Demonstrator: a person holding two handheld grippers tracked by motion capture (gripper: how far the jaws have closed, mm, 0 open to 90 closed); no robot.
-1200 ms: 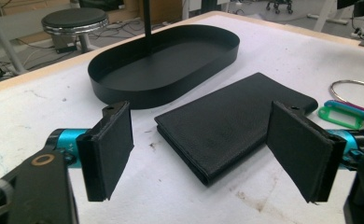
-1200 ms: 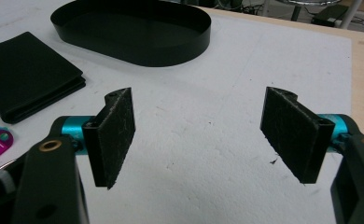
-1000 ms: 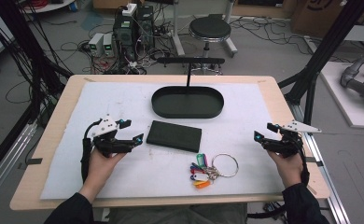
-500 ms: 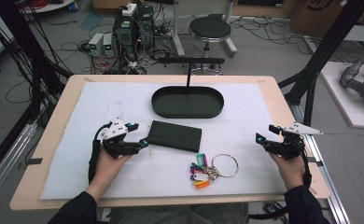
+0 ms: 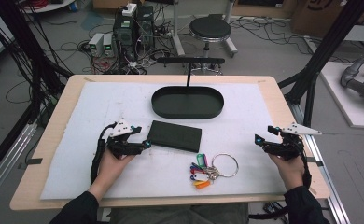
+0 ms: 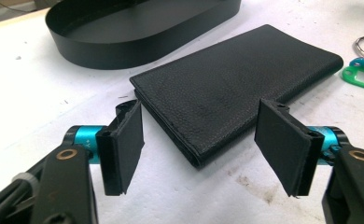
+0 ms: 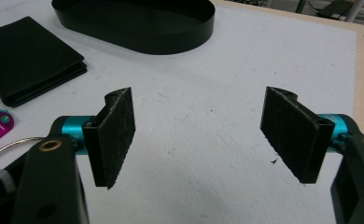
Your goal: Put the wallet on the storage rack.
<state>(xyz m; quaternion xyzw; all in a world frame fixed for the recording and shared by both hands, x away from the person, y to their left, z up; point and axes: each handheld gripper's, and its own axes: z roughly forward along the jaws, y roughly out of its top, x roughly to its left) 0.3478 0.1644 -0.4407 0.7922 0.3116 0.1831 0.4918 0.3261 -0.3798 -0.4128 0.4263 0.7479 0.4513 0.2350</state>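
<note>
The left gripper (image 6: 199,144), held in the person's left hand (image 5: 112,163), stands with its jaws spread wide, their two pads on either side of the near corner of one black leather wallet (image 6: 231,84), not touching it. In the high view the left gripper (image 5: 143,140) sits just left of the wallet (image 5: 175,136), which lies flat on the white mat (image 5: 124,100) near the table's middle. Beyond the wallet, toward the far side, rests one black oval tray (image 5: 187,102) with an upright post rising behind it. Right of the wallet and nearer the person lies one metal key ring (image 5: 225,165) carrying a bunch of coloured plastic key tags (image 5: 199,170) in green, blue, purple, white and orange; any writing on them is too small to read. The right gripper (image 5: 264,135), held in the right hand (image 5: 290,161) well to the right, is likewise wide open over bare mat, its pads (image 7: 117,135) gripping nothing. The wooden table (image 5: 283,100) edges the mat.
</note>
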